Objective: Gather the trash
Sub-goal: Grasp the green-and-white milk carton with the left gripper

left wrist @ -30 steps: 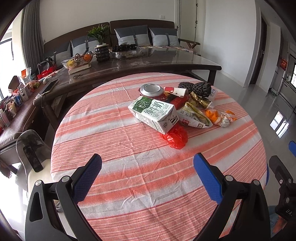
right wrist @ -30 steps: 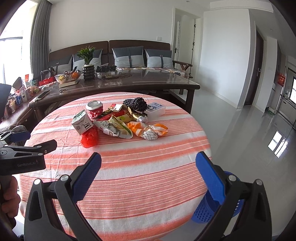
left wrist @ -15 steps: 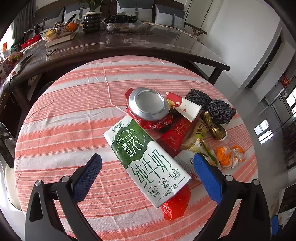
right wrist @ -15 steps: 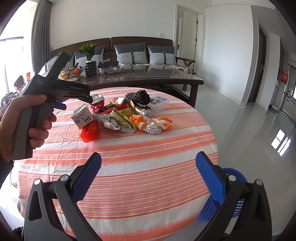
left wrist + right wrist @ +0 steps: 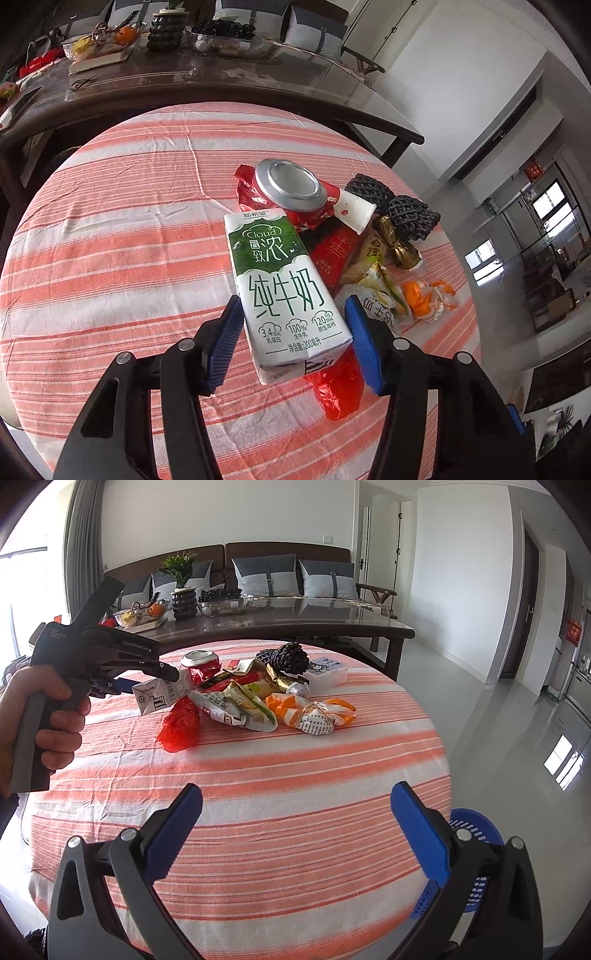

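Since a second ago the left gripper point(image 5: 293, 332) has swung from the near edge of the round table point(image 5: 258, 786) over to the pile of trash, and its jaws have just been closing around the near end of the green-and-white milk carton point(image 5: 284, 291). The left blue pad point(image 5: 225, 343) lies against the carton's side; the right pad sits just beside the other side, and whether it presses cannot be told. From the right wrist view, a hand point(image 5: 55, 720) holds that tool by its grey handle, its tip at the carton point(image 5: 157, 698). The right gripper point(image 5: 295, 823) hangs over the near part of the striped cloth with its jaws wide apart and nothing between them, much as before. The carton lies tilted at the left end of the pile, its near end resting on a crumpled red plastic bag point(image 5: 338, 387). Behind it stand a dented can point(image 5: 291, 184) with a silver top, a red wrapper point(image 5: 334, 254), a paper cup point(image 5: 351, 210) on its side, two black mesh scrubbers point(image 5: 402, 214), gold and green snack wrappers point(image 5: 376, 266) and an orange-and-white wrapper point(image 5: 424, 299). A blue slotted basket point(image 5: 469, 853) stands on the floor beside the table, partly cut off by the right finger; its contents cannot be seen. The red bag is mostly hidden under the carton.
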The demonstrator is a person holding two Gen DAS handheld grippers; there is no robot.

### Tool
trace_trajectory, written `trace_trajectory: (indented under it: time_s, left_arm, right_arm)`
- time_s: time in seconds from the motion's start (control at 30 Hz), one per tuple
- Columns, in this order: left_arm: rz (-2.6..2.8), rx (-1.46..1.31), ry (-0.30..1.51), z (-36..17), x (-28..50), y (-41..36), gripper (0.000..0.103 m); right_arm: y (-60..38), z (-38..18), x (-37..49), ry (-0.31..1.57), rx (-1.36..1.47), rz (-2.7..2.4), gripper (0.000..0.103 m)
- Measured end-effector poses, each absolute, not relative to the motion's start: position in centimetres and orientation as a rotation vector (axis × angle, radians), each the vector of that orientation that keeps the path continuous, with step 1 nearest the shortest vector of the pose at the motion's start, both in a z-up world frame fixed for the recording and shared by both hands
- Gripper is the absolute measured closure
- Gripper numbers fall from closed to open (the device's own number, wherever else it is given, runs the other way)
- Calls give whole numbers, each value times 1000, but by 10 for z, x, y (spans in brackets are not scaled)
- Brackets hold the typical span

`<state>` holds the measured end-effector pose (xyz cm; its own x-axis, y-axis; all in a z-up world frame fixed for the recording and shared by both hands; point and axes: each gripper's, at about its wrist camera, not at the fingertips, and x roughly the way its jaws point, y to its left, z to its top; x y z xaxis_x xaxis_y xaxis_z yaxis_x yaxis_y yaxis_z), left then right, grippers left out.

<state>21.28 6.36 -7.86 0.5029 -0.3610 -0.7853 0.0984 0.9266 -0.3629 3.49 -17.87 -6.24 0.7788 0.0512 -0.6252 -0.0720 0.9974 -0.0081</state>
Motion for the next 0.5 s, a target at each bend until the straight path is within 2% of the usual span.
trace_trajectory:
  time_s: [0.3,0.5]
  left_arm:
    - [-369,-34,1013,-82,150,87,48]
    - [-363,71,999,-96,121,91,48]
  right_arm:
    - [-160,-84,58,759,37,192,5]
    - [-128,-87,114,854,143,416,6]
